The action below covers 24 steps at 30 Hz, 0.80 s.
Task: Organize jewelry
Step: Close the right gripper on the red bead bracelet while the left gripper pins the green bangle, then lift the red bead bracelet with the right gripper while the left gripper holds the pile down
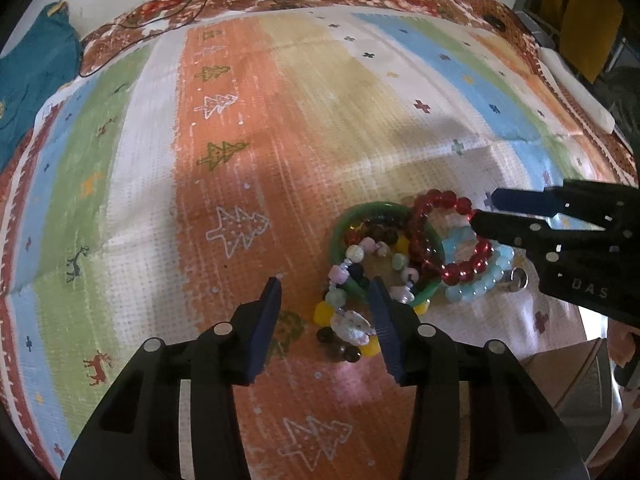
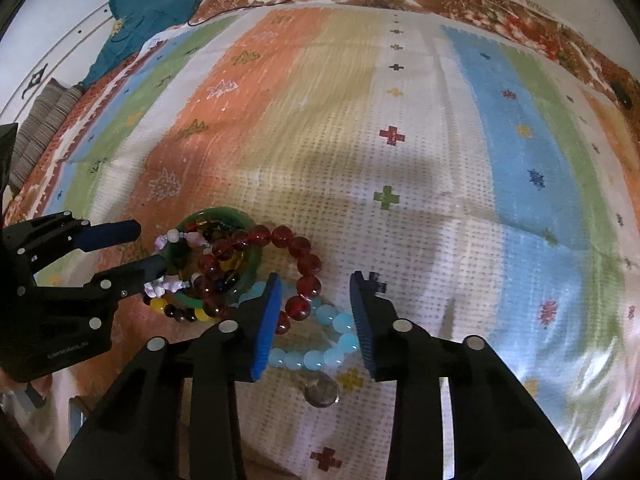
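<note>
A heap of bracelets lies on the striped cloth (image 1: 280,120): a green bangle (image 1: 340,236) (image 2: 252,276), a red bead bracelet (image 1: 424,236) (image 2: 308,264), a light-blue bead bracelet (image 1: 480,284) (image 2: 332,320), a pastel charm bracelet (image 1: 352,256) and a dark-and-yellow bead bracelet (image 1: 340,350) (image 2: 180,312). My left gripper (image 1: 324,284) (image 2: 140,248) stands open over the near left of the heap, with pastel beads in its gap. My right gripper (image 2: 316,280) (image 1: 484,208) is open astride red and light-blue beads, pads not pressing them.
A round silver charm (image 2: 320,392) (image 1: 518,280) lies by the blue beads. A teal cloth (image 1: 32,72) (image 2: 152,4) and a black cable (image 1: 160,20) sit at the far left. A white bar (image 1: 576,88) lies along the right edge.
</note>
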Available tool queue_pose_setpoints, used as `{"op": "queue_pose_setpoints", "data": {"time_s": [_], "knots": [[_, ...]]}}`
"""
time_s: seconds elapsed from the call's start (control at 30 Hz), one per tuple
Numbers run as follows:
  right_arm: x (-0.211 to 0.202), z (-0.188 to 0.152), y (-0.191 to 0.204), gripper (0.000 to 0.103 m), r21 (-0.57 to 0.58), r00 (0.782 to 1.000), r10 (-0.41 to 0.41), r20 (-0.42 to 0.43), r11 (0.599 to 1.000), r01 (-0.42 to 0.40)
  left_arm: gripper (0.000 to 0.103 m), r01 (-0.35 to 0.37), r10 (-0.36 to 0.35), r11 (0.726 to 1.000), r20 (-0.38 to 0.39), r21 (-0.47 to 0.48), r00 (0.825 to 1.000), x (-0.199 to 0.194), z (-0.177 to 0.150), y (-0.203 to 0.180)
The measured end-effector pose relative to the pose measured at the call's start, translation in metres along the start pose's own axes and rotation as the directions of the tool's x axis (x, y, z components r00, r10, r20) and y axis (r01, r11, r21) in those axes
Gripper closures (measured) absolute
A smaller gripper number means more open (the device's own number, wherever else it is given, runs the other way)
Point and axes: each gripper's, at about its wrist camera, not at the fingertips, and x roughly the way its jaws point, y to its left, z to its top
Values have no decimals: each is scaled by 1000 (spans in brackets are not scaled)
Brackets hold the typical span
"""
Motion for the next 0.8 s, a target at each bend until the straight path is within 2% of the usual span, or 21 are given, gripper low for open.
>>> {"op": "queue_pose_setpoints", "data": {"time_s": [0.17, 0.4, 0.43, 0.47, 0.5, 0.57, 0.73, 0.8], "knots": [[6, 1, 3, 75, -13, 1000, -8, -7, 1000, 8, 58, 16, -16, 1000, 5, -7, 1000, 3, 3, 6], [10, 2, 6, 84, -31, 1000, -2, -10, 1000, 1, 60, 54, -54, 998, 11, 39, 998, 8, 2, -2], [9, 2, 7, 84, -40, 1000, -7, -6, 999, 7, 68, 57, -58, 997, 8, 48, 998, 10, 2, -4], [9, 1, 9, 85, -52, 1000, -11, -4, 999, 11, 81, 63, -64, 996, 8, 60, 998, 11, 2, -8], [10, 1, 10, 88, -62, 1000, -13, -3, 998, 13, 85, 61, -62, 996, 9, 68, 998, 11, 3, -10], [9, 2, 12, 89, -76, 1000, -23, 1, 997, 23, 87, 26, -27, 996, 12, 81, 1000, 10, 4, -15], [8, 2, 11, 89, -69, 999, -36, 7, 997, 37, 95, 18, -20, 997, 26, 72, 999, 4, 5, -12], [7, 2, 11, 89, -71, 999, -38, 10, 997, 38, 95, 7, -9, 998, 30, 64, 1000, 2, 5, -10]]}}
